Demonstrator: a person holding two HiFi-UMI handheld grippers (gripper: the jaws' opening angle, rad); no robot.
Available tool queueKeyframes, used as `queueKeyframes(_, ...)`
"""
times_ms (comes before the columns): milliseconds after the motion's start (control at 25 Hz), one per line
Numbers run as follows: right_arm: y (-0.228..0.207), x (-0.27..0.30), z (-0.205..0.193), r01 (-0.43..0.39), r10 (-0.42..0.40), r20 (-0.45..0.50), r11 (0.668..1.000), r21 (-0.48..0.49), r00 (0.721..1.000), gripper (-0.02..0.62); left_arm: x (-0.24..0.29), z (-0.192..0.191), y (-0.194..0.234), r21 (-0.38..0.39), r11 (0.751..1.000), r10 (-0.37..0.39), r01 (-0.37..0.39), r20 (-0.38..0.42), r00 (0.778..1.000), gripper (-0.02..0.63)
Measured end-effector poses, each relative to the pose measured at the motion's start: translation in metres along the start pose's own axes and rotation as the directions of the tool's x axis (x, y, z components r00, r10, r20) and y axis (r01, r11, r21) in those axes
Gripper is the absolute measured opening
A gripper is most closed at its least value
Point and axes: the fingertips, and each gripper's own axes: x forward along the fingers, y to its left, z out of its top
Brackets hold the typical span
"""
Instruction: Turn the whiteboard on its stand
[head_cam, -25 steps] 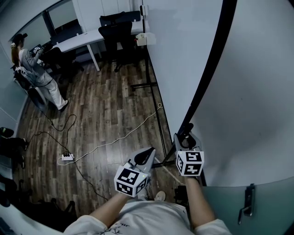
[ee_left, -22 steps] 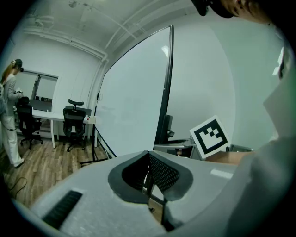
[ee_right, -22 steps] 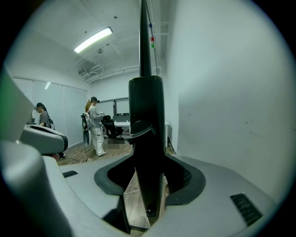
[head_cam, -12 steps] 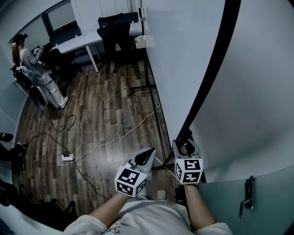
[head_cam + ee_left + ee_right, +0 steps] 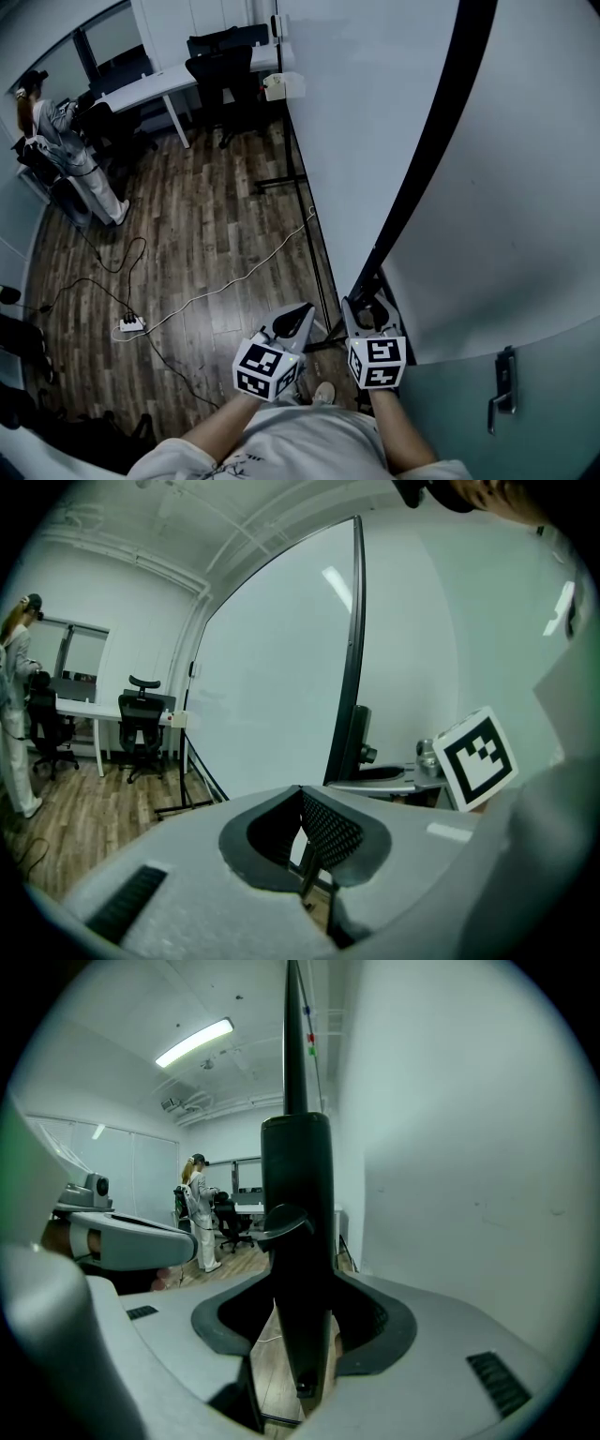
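The whiteboard [image 5: 361,112] is a tall white panel with a black frame edge [image 5: 427,141] running from the top right down to my grippers. My right gripper [image 5: 367,305] is shut on the black post [image 5: 296,1241] of the frame at its lower end; the post fills the gap between the jaws. The board's white face [image 5: 450,1147] rises just right of it. My left gripper [image 5: 302,314] hangs beside it, a little left, its pads [image 5: 323,832] together with nothing between them. The board [image 5: 272,696] and its black edge [image 5: 347,649] stand ahead of it.
The stand's black floor bars [image 5: 319,253] run along the wooden floor under the board. A white cable and a power strip [image 5: 131,323] lie to the left. A person [image 5: 56,150] stands at the far left by a desk [image 5: 178,80] and chairs [image 5: 220,75]. A door handle [image 5: 502,403] shows at lower right.
My right gripper has drawn back toward me and slightly left, staying on the black post. The board's black edge looks a little steeper. The left gripper has barely moved.
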Motion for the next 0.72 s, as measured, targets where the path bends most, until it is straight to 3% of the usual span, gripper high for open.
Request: queueKeyframes(720,0.01,-0.032,-0.009,0.002,-0.002,-0.006,1.0,0.009,1.0,0.187,-0.004,-0.006,-0.021,0.003,1.0,-0.025,0.025,-0.011,1.0,0.009)
